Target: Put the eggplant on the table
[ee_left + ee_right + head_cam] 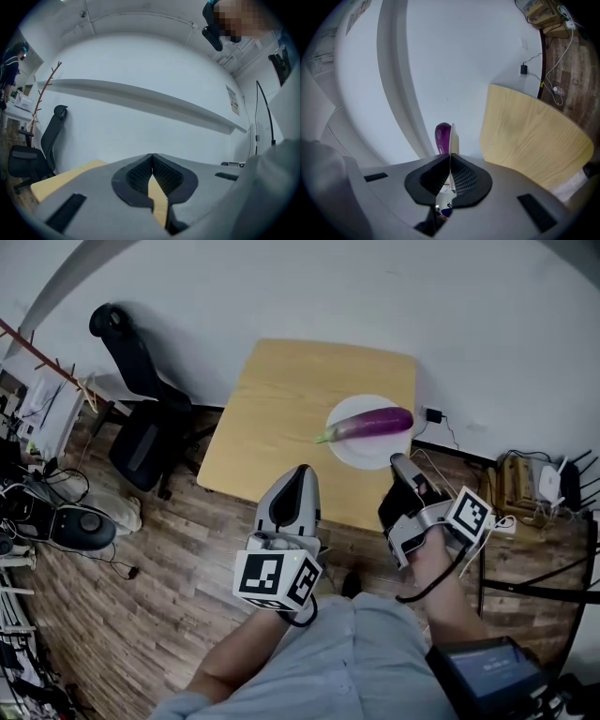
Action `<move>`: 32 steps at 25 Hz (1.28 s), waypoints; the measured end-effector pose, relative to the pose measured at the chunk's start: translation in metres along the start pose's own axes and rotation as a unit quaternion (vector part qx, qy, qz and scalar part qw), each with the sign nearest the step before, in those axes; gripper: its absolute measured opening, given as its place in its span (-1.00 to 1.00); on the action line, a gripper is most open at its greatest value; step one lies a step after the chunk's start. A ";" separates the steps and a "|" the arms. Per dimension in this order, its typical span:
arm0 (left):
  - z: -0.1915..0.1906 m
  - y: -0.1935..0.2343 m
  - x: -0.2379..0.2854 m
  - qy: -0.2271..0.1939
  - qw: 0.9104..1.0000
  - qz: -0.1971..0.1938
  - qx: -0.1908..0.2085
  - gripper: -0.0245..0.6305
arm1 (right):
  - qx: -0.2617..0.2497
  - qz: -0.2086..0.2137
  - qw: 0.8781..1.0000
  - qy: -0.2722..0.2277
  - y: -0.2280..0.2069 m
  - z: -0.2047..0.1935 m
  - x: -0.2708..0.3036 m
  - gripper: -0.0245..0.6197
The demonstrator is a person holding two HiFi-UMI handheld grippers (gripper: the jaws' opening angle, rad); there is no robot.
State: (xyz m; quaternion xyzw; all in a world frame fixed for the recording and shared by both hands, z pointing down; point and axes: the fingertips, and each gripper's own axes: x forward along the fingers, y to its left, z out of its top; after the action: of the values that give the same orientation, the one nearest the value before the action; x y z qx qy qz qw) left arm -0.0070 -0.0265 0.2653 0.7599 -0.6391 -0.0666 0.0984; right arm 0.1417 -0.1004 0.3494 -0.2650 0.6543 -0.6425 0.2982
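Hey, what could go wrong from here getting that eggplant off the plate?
The right gripper is shut and level with the plate rim; it may shove the plate, which sits near the table edge. The eggplant overhangs the plate and could roll off.

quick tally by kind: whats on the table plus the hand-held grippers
eggplant: 1
plate: 1
hand-held gripper: 2 (left hand-held gripper, right hand-held gripper)
total: 4
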 end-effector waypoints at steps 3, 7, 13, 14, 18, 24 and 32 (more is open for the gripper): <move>0.001 0.009 0.014 -0.001 1.000 0.001 -0.007 -0.90 | -0.003 -0.007 1.000 0.003 -0.003 0.005 0.014 -0.90; 0.001 0.023 0.030 0.001 1.000 -0.001 -0.010 -0.90 | -0.002 -0.013 1.000 0.004 -0.008 0.008 0.034 -0.90; 0.001 0.060 0.067 0.015 1.000 0.000 -0.020 -0.90 | 0.004 -0.018 1.000 0.002 -0.015 0.012 0.080 -0.90; 0.001 0.066 0.072 0.017 1.000 -0.001 -0.020 -0.90 | 0.005 -0.019 1.000 0.001 -0.018 0.013 0.086 -0.90; 0.001 0.067 0.079 0.020 1.000 -0.009 -0.015 -0.90 | 0.010 -0.020 1.000 -0.005 -0.022 0.014 0.091 -0.90; 0.009 0.097 0.101 0.024 1.000 -0.014 -0.015 -0.90 | 0.013 -0.018 1.000 -0.008 -0.022 0.011 0.130 -0.90; 0.018 0.139 0.133 0.031 0.999 -0.032 -0.015 -0.90 | 0.013 -0.018 0.999 -0.024 -0.024 0.006 0.181 -0.90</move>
State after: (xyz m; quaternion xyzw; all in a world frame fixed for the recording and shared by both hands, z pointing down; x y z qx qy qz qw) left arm -0.1208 -0.1808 0.2833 0.7798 -0.6102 -0.0557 0.1280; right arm 0.0225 -0.2374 0.3639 -0.2886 0.6337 -0.6496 0.3053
